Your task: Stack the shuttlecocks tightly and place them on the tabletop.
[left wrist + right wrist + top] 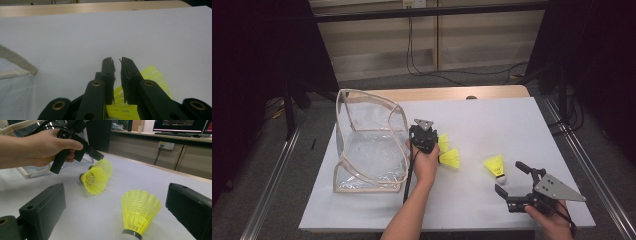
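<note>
Two yellow plastic shuttlecocks lie side by side on the white table: one (pixel 443 142) (pixel 103 166) farther off, one (pixel 450 158) (pixel 94 180) nearer. My left gripper (pixel 426 134) (pixel 117 62) (pixel 101 157) hovers just above them, beside a clear bag (pixel 367 145). Its jaws stand almost together with nothing between them, and yellow mesh (pixel 152 75) shows beneath. A third shuttlecock (pixel 496 166) (pixel 140 210) stands on its white cork, skirt up. My right gripper (pixel 510 177) (pixel 115 195) is open wide just in front of it, not touching it.
The clear bag with beige trim (pixel 17 62) stands open on the left part of the white table sheet (pixel 492 120). Bare wood (pixel 452 92) runs along the far edge. Metal rails (pixel 582 160) flank both sides.
</note>
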Motion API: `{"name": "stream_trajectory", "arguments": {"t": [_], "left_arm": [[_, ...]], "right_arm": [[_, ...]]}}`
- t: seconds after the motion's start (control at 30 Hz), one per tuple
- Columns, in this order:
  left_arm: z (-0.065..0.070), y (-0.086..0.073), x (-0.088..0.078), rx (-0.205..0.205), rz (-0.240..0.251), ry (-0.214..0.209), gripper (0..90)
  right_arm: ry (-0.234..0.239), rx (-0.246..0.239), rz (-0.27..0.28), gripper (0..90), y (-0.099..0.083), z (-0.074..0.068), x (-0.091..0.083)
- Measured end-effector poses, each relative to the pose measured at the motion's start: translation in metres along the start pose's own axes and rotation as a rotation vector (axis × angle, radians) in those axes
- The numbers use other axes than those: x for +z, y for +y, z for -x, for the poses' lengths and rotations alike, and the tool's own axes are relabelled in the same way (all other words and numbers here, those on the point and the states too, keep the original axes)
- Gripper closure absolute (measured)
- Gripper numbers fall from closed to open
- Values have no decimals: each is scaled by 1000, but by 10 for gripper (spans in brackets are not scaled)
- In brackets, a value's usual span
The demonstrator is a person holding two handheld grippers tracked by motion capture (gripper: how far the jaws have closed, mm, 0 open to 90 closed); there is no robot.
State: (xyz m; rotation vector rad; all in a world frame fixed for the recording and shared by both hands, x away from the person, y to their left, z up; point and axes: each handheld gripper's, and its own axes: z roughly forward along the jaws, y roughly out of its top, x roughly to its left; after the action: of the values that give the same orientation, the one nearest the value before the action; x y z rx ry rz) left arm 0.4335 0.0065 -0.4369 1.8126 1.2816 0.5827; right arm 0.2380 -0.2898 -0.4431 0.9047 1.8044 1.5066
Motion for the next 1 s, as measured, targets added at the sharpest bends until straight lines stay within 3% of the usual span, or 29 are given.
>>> {"name": "stream_trajectory", "arguments": {"t": [0.17,0.23,0.53,0.77,1.0], "left_arm": [[-9,-8,7,-7,-58,69,812],[-9,-10,8,-9,-65,77,808],[-6,-9,3,-12,-108,43,818],[-2,-4,0,18,-33,9,781],[1,-2,-5,8,-22,-33,771]], "right_arm": [[-3,-4,-3,25,0,1,0],[-2,-2,-3,25,0,1,0],[1,-1,2,25,0,0,0],[1,-2,-3,25,0,0,0],[-1,2,-4,25,0,0,0]]}}
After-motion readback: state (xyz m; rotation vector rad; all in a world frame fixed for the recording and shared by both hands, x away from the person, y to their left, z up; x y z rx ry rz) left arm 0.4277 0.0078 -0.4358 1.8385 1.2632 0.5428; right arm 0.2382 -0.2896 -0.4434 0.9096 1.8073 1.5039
